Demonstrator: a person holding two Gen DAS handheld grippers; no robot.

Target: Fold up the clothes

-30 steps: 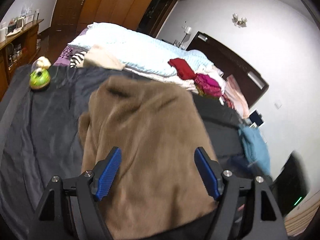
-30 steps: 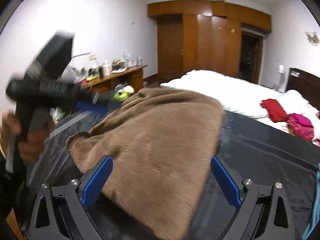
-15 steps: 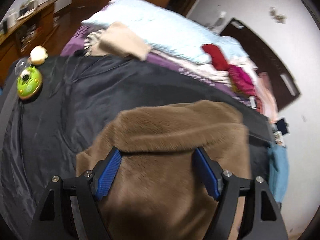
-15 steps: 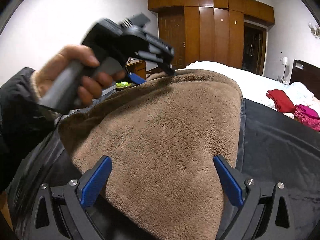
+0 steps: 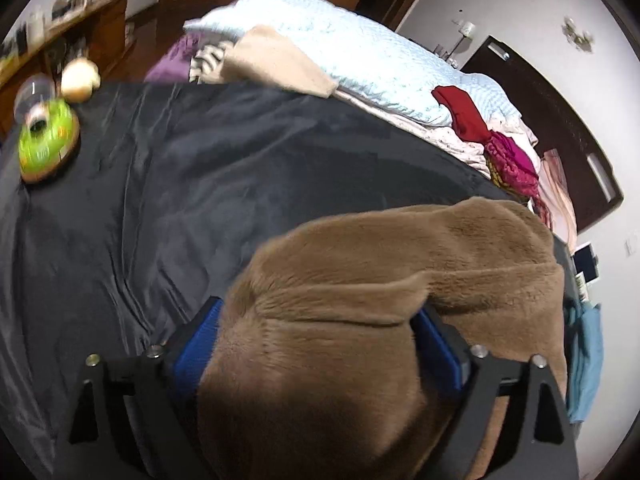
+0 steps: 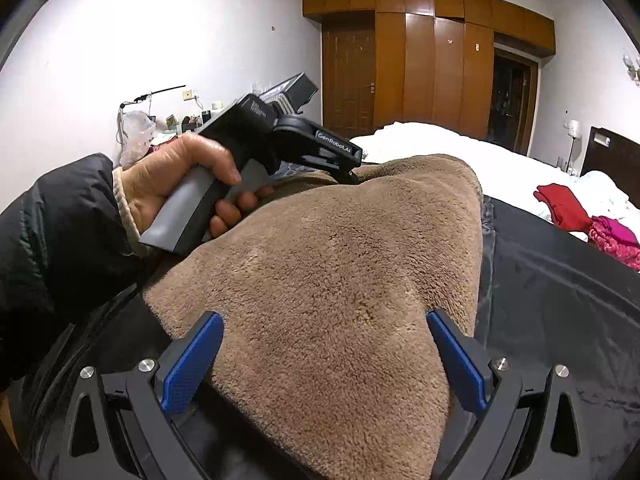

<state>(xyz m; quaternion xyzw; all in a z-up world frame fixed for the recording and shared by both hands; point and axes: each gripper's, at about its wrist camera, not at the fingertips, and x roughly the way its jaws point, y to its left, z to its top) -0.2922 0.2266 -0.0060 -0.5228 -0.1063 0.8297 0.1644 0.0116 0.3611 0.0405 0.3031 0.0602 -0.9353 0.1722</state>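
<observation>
1. The sheet [image 5: 200,184], dark and smooth, covers the bed; the other things lie on it. It looks slick, so I judge cloth dragged across it would slide rather than catch.
2. The fleece [image 6: 328,280], brown, thick and plush, lies doubled near the sheet's near edge, with a fold line across its top layer [image 5: 332,320]. It looks soft and limp, light but bulky; it should sag between two grips, so hold it at corners or along an edge, never mid-panel.
3. The left gripper [image 5: 320,332] has its fingers spread wide, fleece bulging between them, not pinched.
4. The right gripper [image 6: 324,356] likewise straddles a fleece corner, fingers spread apart.
5. A green toy [image 5: 46,140] sits at the sheet's far left corner, well apart.
</observation>
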